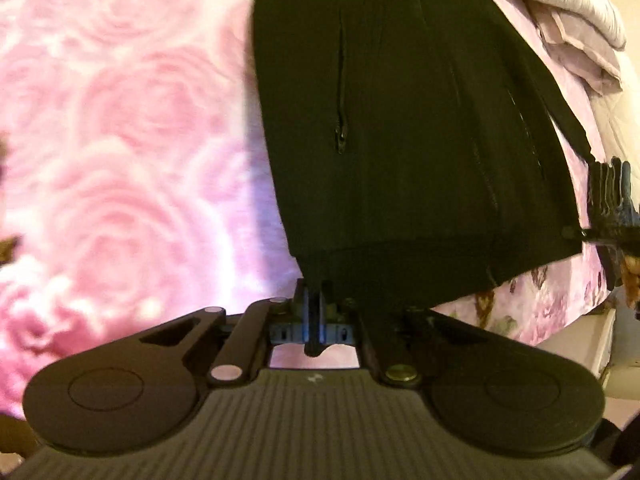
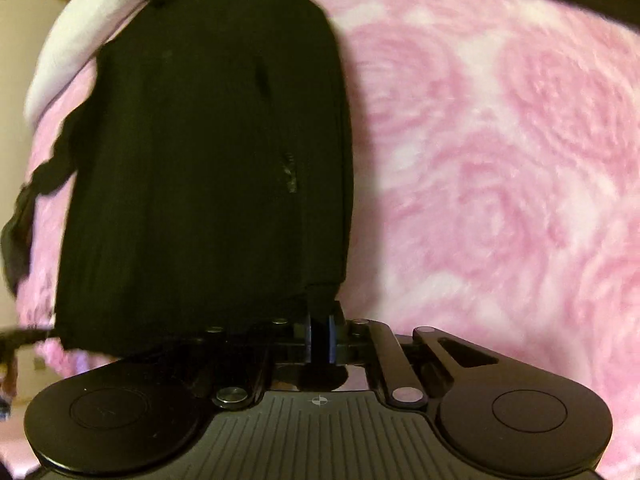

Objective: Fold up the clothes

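A black jacket (image 1: pixel 400 120) with a zipped pocket lies flat on a pink rose-patterned blanket (image 1: pixel 120 120). My left gripper (image 1: pixel 314 292) is shut on the jacket's near hem, at its left corner. In the right wrist view the same black jacket (image 2: pixel 200 160) stretches away from me, and my right gripper (image 2: pixel 320 316) is shut on the hem at its right corner. The right gripper also shows in the left wrist view as a dark ribbed shape (image 1: pixel 612 196) at the jacket's right edge. The cloth hides the pads of both grippers.
The pink blanket (image 2: pixel 500 160) covers the bed on both sides of the jacket. Pale folded bedding (image 1: pixel 560 8) is piled at the far end, seen too as a white bundle (image 2: pixel 80 20). A floral bed edge (image 1: pixel 540 300) drops off by the near hem.
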